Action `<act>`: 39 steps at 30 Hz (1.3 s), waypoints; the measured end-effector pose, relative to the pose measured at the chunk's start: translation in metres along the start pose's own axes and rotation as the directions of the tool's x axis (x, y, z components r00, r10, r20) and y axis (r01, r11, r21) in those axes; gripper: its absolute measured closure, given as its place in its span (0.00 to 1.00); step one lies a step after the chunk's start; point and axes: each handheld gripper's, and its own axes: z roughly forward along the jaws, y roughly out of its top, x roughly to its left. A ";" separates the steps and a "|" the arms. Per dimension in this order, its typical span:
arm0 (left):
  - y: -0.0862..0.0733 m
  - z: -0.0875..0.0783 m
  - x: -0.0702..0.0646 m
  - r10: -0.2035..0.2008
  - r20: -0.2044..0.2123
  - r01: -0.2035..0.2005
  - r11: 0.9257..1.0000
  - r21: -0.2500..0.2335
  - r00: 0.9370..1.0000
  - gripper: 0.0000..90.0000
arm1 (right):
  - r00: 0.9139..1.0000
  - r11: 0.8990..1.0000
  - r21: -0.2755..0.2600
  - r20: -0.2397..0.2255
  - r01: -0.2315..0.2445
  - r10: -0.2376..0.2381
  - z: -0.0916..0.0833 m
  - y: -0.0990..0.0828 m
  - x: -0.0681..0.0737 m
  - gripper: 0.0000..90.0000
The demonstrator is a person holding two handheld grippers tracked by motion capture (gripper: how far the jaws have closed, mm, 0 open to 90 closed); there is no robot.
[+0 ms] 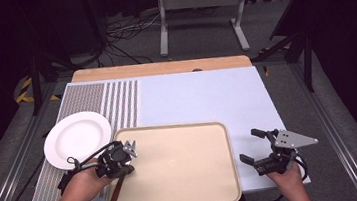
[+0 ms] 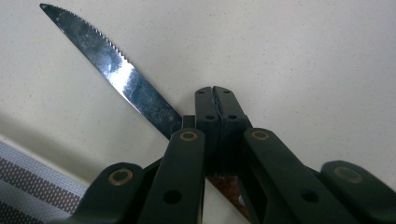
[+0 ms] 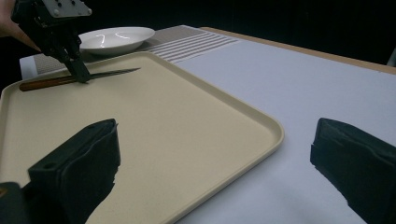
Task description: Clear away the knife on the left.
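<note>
your left tongs are clenched on the steak knife, which lies at the left edge of the tray. letting go looks like what's left; your right tongs wait released, right of the tray.

White plate on striped mat

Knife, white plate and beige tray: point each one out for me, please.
knife (image 2: 116,70), left gripper view, middle of the serrated steel blade.
white plate (image 1: 76,137), high view, centre of its bare well.
beige tray (image 1: 232,160), high view, right-hand rim.
</note>
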 end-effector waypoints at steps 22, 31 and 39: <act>-0.007 -0.002 0.013 -0.069 -0.015 0.069 0.998 -0.006 0.997 1.00 | 1.000 1.000 0.005 -0.005 0.001 -0.001 0.000 0.000 0.000 0.02; -0.008 -0.003 0.010 -0.044 -0.014 0.044 0.999 -0.004 0.999 0.93 | 1.000 1.000 0.007 -0.007 0.002 -0.002 0.000 0.000 0.000 0.02; -0.006 -0.014 0.003 -0.008 -0.027 0.007 0.999 -0.040 1.000 0.75 | 1.000 1.000 0.007 -0.007 0.002 -0.002 0.000 0.000 0.000 0.02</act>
